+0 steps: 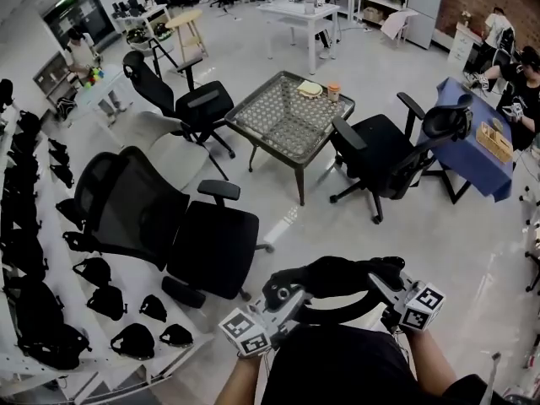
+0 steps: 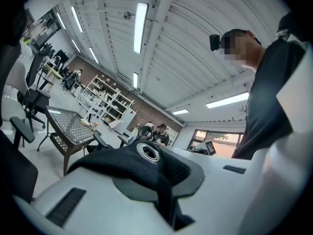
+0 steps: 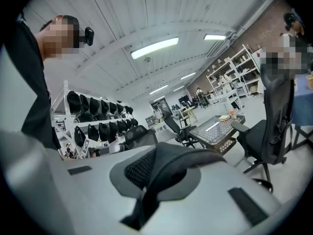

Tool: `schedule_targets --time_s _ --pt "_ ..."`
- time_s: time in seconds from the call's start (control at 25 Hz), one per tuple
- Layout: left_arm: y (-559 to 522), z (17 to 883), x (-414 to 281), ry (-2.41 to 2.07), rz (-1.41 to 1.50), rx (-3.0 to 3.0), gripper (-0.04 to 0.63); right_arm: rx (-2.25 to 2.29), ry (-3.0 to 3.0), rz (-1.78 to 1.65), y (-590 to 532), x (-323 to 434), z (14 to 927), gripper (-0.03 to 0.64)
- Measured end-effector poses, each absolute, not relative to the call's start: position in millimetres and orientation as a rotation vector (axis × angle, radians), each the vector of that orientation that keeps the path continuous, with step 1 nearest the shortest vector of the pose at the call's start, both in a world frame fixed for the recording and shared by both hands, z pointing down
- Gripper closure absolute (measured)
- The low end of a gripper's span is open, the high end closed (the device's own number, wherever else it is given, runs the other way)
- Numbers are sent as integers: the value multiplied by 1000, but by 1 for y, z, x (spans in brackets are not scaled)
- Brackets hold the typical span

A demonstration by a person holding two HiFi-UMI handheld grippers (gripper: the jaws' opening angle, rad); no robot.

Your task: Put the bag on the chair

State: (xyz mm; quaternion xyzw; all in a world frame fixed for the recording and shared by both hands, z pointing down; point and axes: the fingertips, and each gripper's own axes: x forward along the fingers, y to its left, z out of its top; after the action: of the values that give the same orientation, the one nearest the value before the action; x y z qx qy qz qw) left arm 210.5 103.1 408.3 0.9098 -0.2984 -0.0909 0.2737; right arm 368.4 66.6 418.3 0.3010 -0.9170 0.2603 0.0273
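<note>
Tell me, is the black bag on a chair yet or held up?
Held up: left gripper and right gripper are shut on the bag; the nearest chair seat is bare.

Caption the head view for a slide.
Left gripper and right gripper clamp a black fabric bag near a black mesh office chair.

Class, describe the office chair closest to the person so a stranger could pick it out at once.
Find the white rack of black bags along the left of the head view. Beside it stands a black office chair with a mesh back. Unlike the other two chairs, it stands away from the wire-topped table, nearest the person.
</note>
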Motion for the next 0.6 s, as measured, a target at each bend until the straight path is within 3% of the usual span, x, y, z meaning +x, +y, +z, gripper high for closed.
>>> schedule_targets --time_s 0.6 --pt "39 425 143 -1135 -273 2360 574 556 -2875 764 -28 283 439 600"
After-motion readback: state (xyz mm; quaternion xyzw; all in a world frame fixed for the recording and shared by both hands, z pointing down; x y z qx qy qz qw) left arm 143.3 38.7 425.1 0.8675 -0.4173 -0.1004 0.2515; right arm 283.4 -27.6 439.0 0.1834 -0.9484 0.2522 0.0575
